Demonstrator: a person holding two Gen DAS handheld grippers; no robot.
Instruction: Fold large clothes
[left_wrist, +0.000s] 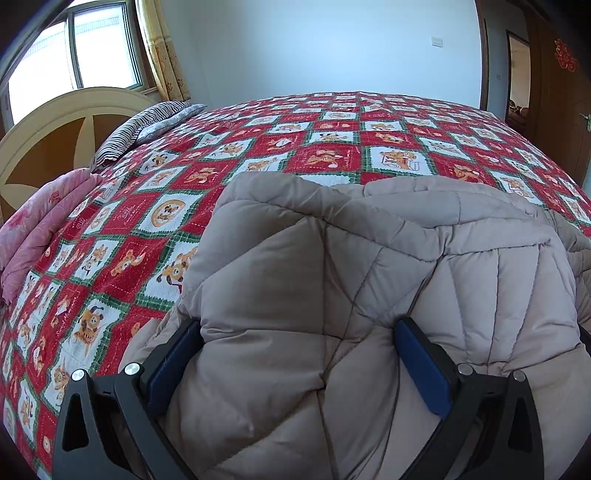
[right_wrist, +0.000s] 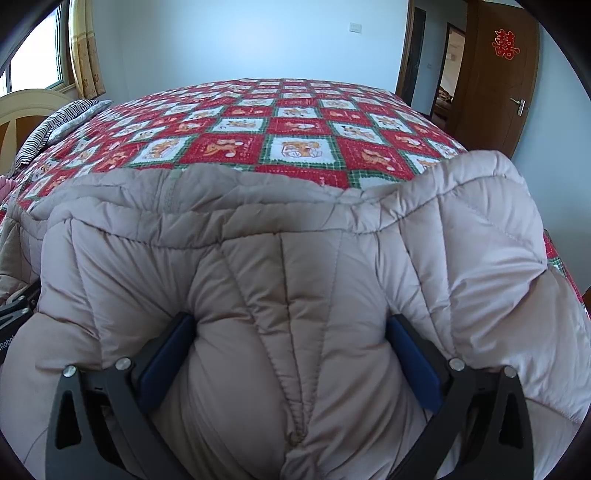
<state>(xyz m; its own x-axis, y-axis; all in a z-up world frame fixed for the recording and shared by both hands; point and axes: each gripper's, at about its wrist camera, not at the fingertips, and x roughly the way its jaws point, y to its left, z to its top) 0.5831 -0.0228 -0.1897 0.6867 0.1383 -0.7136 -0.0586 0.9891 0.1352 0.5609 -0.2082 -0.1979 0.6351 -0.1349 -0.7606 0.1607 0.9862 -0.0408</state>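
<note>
A beige quilted puffer coat lies on the near part of the bed and fills the lower half of both views. My left gripper has its blue-padded fingers spread wide, with a thick bulge of the coat pressed between them. My right gripper stands the same way, its fingers wide apart around a puffy fold with a seam down its middle. The fingertips are sunk into the padding.
The bed carries a red, white and green bear-patterned quilt. A striped pillow and a pink folded blanket lie at the left by the cream headboard. A window and a wooden door flank the room.
</note>
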